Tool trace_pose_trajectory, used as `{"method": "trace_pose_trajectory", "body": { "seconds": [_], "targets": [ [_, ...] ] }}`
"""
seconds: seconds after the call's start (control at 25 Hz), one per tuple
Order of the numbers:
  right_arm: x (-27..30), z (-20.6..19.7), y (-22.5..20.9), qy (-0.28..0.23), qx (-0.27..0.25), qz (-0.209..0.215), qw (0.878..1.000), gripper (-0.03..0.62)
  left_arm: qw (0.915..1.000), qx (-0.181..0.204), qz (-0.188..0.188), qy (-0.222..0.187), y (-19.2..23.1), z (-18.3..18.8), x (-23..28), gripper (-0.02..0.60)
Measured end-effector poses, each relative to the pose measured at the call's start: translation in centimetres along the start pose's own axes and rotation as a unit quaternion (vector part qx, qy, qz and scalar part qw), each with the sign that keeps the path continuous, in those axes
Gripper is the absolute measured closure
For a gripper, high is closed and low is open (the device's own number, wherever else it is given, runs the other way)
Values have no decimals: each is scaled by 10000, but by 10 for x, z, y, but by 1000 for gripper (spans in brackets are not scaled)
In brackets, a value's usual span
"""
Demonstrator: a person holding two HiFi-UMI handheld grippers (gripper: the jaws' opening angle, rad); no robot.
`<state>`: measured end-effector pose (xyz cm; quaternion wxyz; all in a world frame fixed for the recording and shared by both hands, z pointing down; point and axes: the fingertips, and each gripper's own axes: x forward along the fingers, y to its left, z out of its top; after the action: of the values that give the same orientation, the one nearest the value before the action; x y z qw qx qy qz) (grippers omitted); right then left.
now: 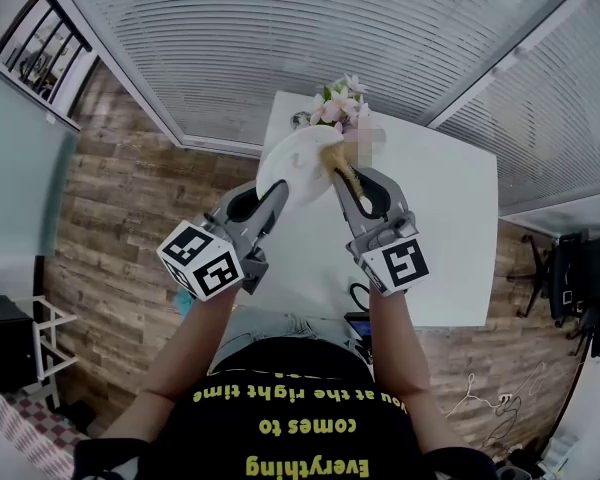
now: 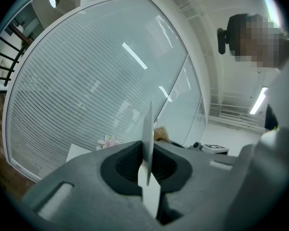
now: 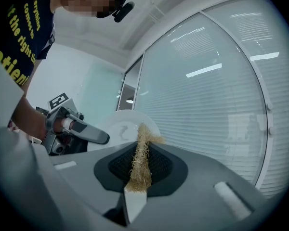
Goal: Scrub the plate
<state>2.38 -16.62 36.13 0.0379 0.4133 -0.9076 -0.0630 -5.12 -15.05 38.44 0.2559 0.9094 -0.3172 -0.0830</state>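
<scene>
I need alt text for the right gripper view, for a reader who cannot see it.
The right gripper is shut on a tan fibrous scrubber, its tip right by a white plate. The left gripper holds that plate upright by its rim, in front of a window with blinds.

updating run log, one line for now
left gripper: shut on round white plate | right gripper: shut on tan fibrous scrubber | scrubber at plate

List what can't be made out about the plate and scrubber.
- Head view: whether the scrubber touches the plate is too small to tell.
- Left gripper view: the plate is edge-on, so its face is unseen.
- Right gripper view: the scrubber covers part of the plate's face.
</scene>
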Motion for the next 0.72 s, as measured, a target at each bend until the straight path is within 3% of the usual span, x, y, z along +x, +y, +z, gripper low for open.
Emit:
{"method": "trace_pose_trajectory", "body": {
  "seconds": [0.72],
  "targets": [
    [11, -4, 66, -51, -36, 991, 9951, 551, 9999, -64, 107, -47, 8, 2, -2, 561]
  ]
}}
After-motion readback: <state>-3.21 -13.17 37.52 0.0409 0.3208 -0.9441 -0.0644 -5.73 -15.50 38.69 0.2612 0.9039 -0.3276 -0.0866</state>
